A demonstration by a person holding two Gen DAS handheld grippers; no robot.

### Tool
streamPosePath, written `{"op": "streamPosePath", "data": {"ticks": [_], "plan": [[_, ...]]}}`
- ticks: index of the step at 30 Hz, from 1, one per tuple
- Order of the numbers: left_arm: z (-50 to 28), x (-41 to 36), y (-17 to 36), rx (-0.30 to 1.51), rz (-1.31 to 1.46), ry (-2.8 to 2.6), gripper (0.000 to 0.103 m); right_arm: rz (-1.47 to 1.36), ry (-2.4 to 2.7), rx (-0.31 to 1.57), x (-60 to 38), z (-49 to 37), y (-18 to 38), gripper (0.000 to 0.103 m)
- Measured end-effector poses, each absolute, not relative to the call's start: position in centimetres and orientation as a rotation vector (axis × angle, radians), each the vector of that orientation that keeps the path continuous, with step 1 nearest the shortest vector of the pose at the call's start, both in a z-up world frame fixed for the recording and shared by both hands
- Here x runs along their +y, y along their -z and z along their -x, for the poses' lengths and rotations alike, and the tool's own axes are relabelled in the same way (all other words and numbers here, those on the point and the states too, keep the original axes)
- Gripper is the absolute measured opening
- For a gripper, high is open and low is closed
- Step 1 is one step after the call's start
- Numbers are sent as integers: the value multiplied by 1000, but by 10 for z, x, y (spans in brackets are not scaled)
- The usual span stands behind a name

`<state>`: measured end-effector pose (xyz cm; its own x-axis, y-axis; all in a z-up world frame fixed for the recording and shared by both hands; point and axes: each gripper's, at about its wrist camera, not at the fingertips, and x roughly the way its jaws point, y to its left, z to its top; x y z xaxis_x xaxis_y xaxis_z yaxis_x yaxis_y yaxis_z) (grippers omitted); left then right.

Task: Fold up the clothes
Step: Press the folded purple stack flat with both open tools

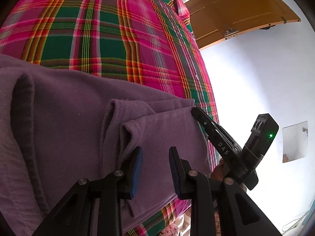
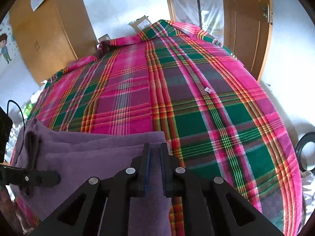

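A purple fleece garment (image 1: 78, 118) lies partly folded on a pink-and-green plaid bedspread (image 1: 98, 29), near the bed's front edge, with several layered folds. My left gripper (image 1: 156, 167) hovers over its near layers, its blue-padded fingers (image 1: 136, 169) apart with cloth showing below them. The right gripper (image 1: 196, 113) meets the garment's right edge. In the right wrist view, my right gripper (image 2: 155, 157) has its pads nearly together with the purple garment (image 2: 88, 157) pinched between them. The left gripper (image 2: 56, 178) reaches in from the left over the cloth.
The plaid bedspread (image 2: 216, 118) stretches far ahead, with a small white scrap (image 2: 207, 89) on it. Wooden doors (image 2: 246, 29) and a wooden cupboard (image 2: 49, 29) stand beyond the bed. A black ring-shaped object (image 2: 307, 151) sits off the right edge.
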<state>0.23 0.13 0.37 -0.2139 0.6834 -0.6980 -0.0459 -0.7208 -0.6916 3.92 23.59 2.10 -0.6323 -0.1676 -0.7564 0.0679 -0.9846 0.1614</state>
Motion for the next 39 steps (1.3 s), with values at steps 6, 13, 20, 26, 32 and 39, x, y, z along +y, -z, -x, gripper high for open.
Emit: {"op": "streamPosePath", "data": {"ticks": [6, 13, 20, 26, 32, 39], "plan": [[-10, -11, -11, -766, 1533, -2013, 29, -1220, 2732, -132, 229, -66, -34, 10], [-24, -16, -11, -717, 1538, -2038, 29, -1193, 2703, -109, 210, -97, -22, 10], [-32, -14, -4, -697, 1553, -2032, 29, -1228, 2741, -82, 202, -99, -14, 10], [-40, -17, -9, -696, 1542, -2044, 29, -1165, 2700, -79, 184, -119, -24, 12], [-52, -28, -11, -668, 1547, -2057, 29, -1201, 2680, -55, 166, -127, -10, 12], [-74, -50, -41, -636, 1442, -2129, 29, -1120, 2688, -62, 152, -136, -35, 13]]}}
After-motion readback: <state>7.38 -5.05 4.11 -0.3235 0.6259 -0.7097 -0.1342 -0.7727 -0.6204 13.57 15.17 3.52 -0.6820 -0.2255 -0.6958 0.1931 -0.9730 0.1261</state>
